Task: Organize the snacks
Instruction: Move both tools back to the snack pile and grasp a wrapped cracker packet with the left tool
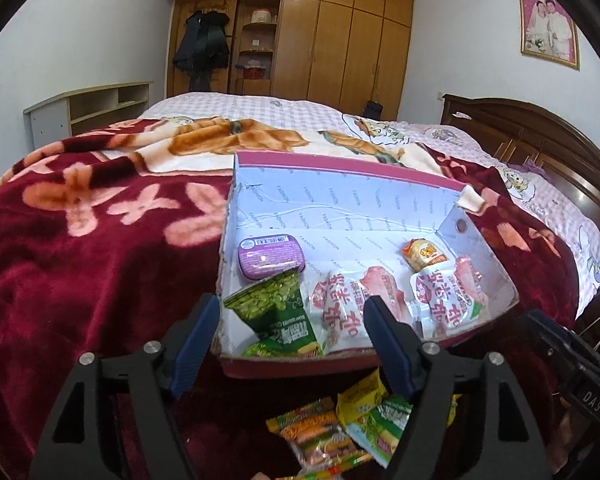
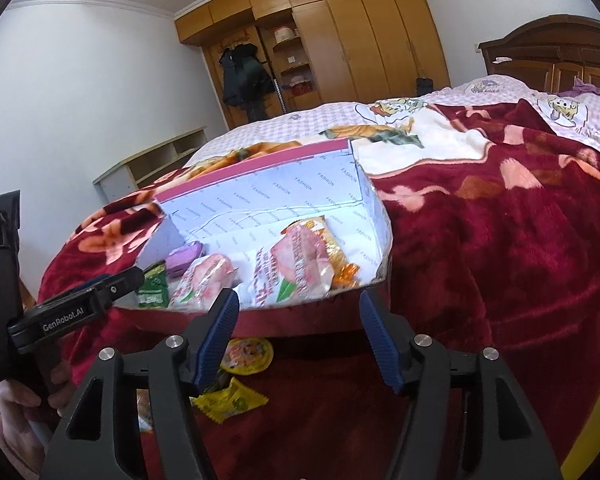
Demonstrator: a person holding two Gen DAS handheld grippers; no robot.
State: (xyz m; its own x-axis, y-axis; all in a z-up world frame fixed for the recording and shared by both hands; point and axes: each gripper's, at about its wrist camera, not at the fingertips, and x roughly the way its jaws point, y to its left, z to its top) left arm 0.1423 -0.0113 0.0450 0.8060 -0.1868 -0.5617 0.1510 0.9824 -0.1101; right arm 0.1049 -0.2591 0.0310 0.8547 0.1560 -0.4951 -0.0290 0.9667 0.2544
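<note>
Hovering just before the box (image 1: 340, 208) on the bed's red blanket (image 1: 80, 260), both the left tongs (image 1: 292, 320) and right tongs (image 2: 296, 312) are spread and hold nothing. Inside the box lie a green packet (image 1: 276, 316), a purple tin (image 1: 268, 256) and pink-white pouches (image 1: 344, 304); loose snack packets (image 1: 348, 424) sit outside its near wall.

A plush, velvety crimson floral blanket (image 1: 80, 240) lies under a paper-lined pink cardboard box (image 1: 340, 208) of glossy, crinkled plastic snack packets (image 1: 340, 304) and a shiny purple tin (image 1: 270, 256). Far behind stand smooth, satin-finished honey-coloured wooden wardrobes (image 1: 340, 40); ribbed blue gripper pads (image 2: 216, 340) look matt.
</note>
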